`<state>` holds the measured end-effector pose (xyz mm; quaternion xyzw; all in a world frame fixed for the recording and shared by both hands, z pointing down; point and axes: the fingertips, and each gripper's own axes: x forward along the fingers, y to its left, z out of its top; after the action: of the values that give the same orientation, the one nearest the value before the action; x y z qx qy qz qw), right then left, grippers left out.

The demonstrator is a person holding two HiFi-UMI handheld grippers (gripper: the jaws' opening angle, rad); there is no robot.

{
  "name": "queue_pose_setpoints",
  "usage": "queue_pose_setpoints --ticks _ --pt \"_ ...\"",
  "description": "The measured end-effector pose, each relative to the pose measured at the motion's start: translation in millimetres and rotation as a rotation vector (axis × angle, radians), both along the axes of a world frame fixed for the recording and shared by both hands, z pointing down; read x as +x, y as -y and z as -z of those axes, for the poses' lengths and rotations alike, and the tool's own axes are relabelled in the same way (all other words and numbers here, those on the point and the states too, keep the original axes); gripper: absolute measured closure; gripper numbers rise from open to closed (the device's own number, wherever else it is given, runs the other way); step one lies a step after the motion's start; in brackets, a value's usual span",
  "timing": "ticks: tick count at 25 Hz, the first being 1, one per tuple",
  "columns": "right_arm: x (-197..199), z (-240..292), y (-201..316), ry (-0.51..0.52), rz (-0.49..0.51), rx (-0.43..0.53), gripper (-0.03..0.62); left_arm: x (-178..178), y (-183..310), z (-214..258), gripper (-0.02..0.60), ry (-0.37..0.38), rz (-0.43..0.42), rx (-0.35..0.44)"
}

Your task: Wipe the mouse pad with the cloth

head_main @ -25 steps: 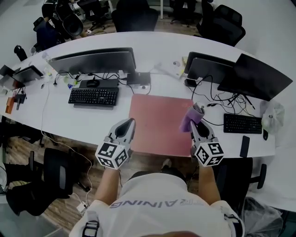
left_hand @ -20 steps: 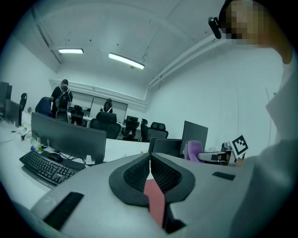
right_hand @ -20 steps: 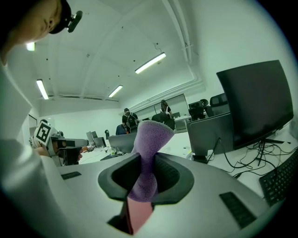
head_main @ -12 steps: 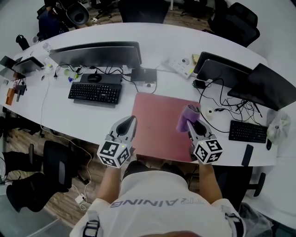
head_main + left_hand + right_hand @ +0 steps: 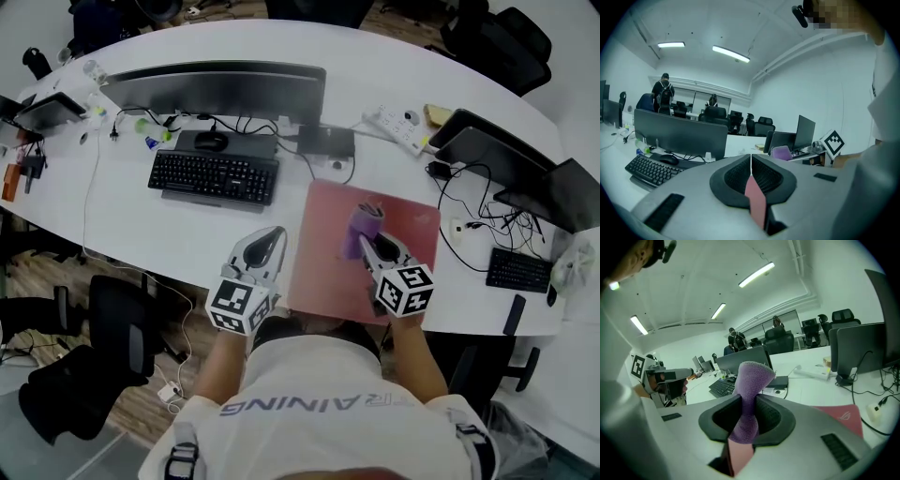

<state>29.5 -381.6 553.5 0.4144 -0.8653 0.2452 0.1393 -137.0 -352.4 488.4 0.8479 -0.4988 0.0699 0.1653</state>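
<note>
The right hand-held gripper is clamped on a purple fleecy cloth, which is pinched at its middle between the jaws in the right gripper view; the cloth bulges out above them in a rounded bunch and hangs a little below. This gripper and its cloth are over the dusky pink rectangular mouse pad, which lies on the white curved surface close to its near edge. Whether the cloth touches the pad cannot be told. The left hand-held gripper is over the bare surface just beside the pad's left edge. Its jaws are pressed together with nothing between them, and a sliver of the pad's pink shows below them in the left gripper view. Further back on the left lies a black keyboard, with a black mouse and a wide dark monitor behind it.
</note>
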Motion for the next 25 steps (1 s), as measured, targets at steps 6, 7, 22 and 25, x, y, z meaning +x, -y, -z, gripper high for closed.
queue_pose_setpoints --ticks 6,7,22,25 --pt "-63.6 -54.4 29.5 -0.07 0.059 -0.102 0.497 -46.8 -2.5 -21.9 0.548 -0.006 0.031 -0.041" --pt "-72.6 -65.1 34.7 -0.084 0.066 -0.119 0.497 -54.0 -3.3 -26.4 0.546 -0.008 0.039 -0.05" --pt "-125.9 -187.9 93.9 -0.259 0.039 -0.276 0.497 -94.6 -3.2 -66.6 0.548 -0.027 0.102 -0.14" --pt "-115.2 -195.2 97.6 -0.26 0.023 -0.299 0.497 -88.6 -3.0 -66.4 0.547 -0.03 0.102 -0.147"
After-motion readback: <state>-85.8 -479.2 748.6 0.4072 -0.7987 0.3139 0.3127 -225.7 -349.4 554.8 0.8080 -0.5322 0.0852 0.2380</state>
